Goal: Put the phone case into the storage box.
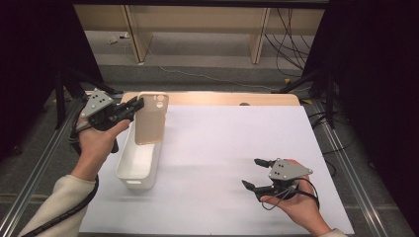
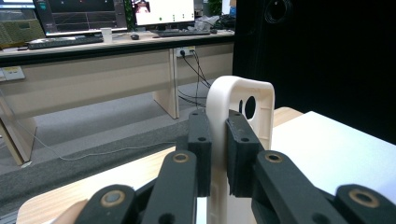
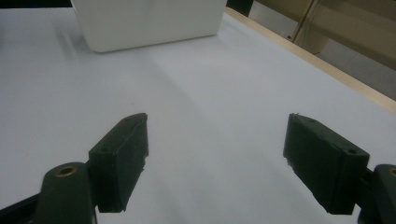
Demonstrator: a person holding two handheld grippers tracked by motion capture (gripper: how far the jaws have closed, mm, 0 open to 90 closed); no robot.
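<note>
A cream phone case with a round camera hole hangs over the far end of a white rectangular bin at the table's left. My left gripper is shut on the case's left edge; in the left gripper view the case stands upright between the two black pads. My right gripper rests low over the white sheet at the front right, held by a hand, its jaws wide apart with nothing between them. In the right gripper view the bin's wall lies ahead of the gripper.
A white sheet covers most of the wooden table. Metal rails run along both sides. Desks, cables and dark curtains stand beyond the far edge. Monitors and a keyboard sit on a desk in the left gripper view.
</note>
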